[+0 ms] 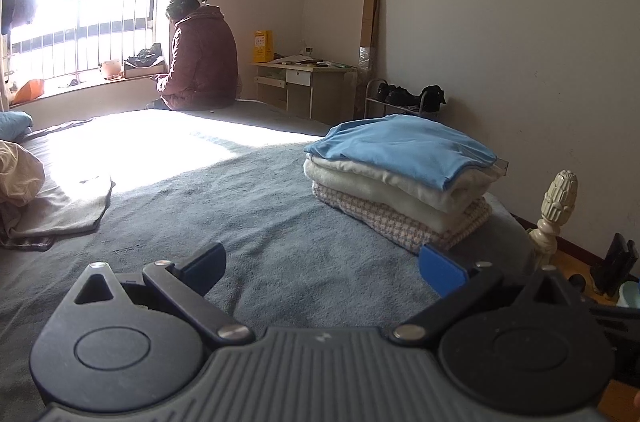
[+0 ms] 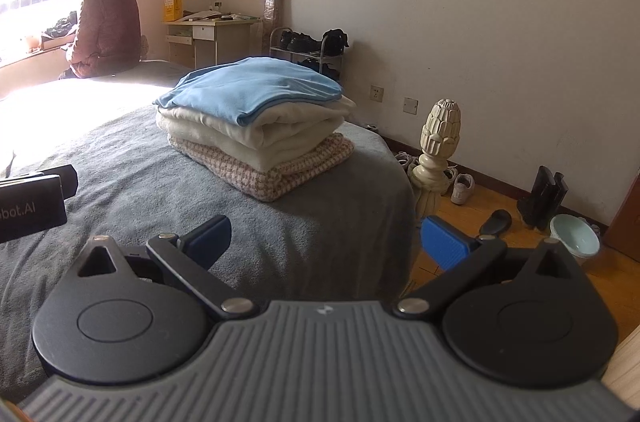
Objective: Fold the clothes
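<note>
Both tongs are hovering level over the grey bed [image 1: 260,206], spread wide, gripping nothing: left gripper [image 1: 322,268] short of the folded stack [image 1: 400,178] (blue garment topmost), right gripper [image 2: 326,242] nearer the stack's right.

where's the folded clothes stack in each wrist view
Left wrist: the folded stack lies right of centre on the bed, past the open left gripper.
Right wrist: the stack sits near centre, beyond the open right gripper.
Shared landmark: the carved bedpost finial, right of the stack.
</note>
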A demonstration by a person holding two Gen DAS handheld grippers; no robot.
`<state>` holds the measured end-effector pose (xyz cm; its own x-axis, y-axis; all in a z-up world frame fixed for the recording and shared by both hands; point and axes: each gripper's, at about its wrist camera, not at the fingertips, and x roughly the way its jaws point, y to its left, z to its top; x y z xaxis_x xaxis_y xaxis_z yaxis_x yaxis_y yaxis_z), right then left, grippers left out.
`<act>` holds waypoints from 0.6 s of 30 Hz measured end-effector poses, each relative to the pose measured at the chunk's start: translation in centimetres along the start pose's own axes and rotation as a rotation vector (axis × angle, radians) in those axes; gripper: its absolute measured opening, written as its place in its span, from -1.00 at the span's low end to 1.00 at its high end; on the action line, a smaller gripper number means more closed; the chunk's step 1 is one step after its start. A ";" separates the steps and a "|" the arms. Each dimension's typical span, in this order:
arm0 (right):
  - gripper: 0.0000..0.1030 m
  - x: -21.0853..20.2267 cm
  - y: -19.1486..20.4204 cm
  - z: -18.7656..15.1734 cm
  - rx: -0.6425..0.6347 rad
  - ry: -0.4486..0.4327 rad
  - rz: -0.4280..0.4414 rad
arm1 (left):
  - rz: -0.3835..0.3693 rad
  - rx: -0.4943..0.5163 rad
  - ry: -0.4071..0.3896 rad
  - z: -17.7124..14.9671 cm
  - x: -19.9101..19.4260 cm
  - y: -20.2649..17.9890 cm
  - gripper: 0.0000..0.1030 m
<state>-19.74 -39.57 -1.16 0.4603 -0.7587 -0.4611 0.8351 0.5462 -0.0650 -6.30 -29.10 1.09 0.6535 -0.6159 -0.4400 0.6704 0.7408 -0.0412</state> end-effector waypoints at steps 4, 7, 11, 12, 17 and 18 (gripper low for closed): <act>0.98 0.1 0.0 -0.1 -0.007 -0.001 0.001 | -0.004 -0.011 -0.002 0.1 0.0 -0.2 1.00; 0.98 -0.1 0.1 -0.1 -0.016 -0.009 -0.004 | -0.002 -0.005 -0.010 0.1 -0.2 -0.4 1.00; 0.98 -0.1 0.1 -0.1 -0.016 -0.006 -0.002 | -0.005 0.002 -0.011 -0.1 -0.2 -0.5 1.00; 0.98 -0.1 0.1 -0.1 -0.016 -0.006 -0.002 | -0.008 0.002 -0.009 -0.1 -0.1 -0.5 1.00; 0.98 -0.1 0.1 -0.1 -0.020 -0.007 -0.004 | -0.019 -0.008 -0.008 0.0 0.0 -0.7 1.00; 0.98 -0.2 0.1 -0.1 -0.021 -0.007 -0.005 | -0.023 -0.010 -0.009 0.0 0.0 -0.8 1.00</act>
<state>-19.75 -39.34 -1.14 0.4585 -0.7637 -0.4545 0.8309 0.5498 -0.0855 -6.81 -29.70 1.14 0.6411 -0.6351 -0.4309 0.6818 0.7291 -0.0604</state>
